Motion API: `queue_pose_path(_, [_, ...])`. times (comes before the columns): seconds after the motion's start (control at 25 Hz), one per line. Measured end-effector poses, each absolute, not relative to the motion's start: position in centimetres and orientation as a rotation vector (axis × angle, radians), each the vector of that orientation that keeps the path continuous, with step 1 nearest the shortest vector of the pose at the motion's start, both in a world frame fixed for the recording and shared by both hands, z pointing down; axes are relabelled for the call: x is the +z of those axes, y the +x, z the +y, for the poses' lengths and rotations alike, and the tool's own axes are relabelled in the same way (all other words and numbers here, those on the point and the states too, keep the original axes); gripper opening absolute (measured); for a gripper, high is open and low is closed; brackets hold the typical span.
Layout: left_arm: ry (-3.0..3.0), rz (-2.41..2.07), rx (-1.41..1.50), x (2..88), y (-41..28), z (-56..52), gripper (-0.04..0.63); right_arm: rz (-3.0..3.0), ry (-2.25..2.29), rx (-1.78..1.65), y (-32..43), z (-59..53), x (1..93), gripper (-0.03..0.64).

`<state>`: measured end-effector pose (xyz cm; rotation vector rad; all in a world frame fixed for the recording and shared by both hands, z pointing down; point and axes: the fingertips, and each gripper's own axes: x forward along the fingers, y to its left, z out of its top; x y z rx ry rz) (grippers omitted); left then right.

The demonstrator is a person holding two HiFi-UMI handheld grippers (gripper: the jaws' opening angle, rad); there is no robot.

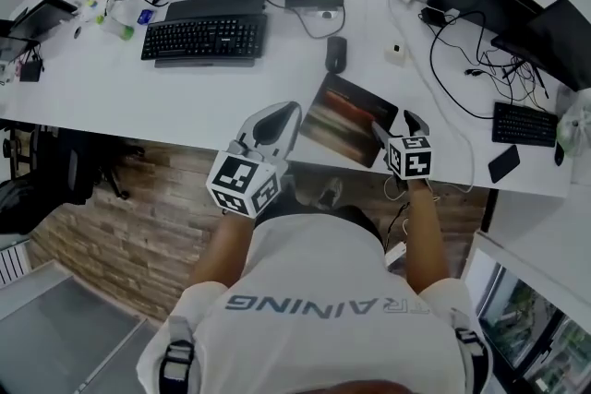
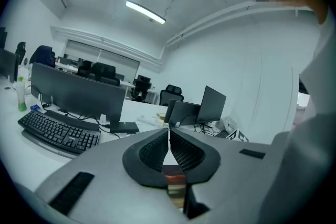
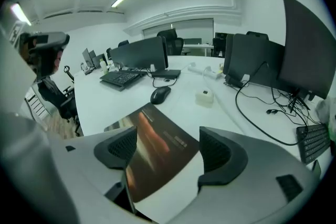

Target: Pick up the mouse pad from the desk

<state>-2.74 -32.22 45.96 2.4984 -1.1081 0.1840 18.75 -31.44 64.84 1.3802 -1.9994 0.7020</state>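
Angling toward the mouse [image 1: 336,53], mouse pad [image 1: 346,120] lies askew; right tool [image 3: 164,148] open, left tool [image 2: 169,136] closed.

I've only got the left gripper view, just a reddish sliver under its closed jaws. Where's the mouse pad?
Observer: The dark rectangular mouse pad with a reddish print is at the white desk's near edge.
Operator: Is the right gripper on it?
Observer: The right gripper has its jaws apart, the pad's near corner between them, unclamped.
Operator: Anything close by?
Observer: A black computer mouse sits just beyond the pad.
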Motion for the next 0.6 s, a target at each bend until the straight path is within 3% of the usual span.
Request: queue_pose_path(0.6, [2.445,-1.128,0.216,47.8,-5.2,-31.0,0.037,-1.798,1.282,0.8,18.8,-29.9,75.7,0.412])
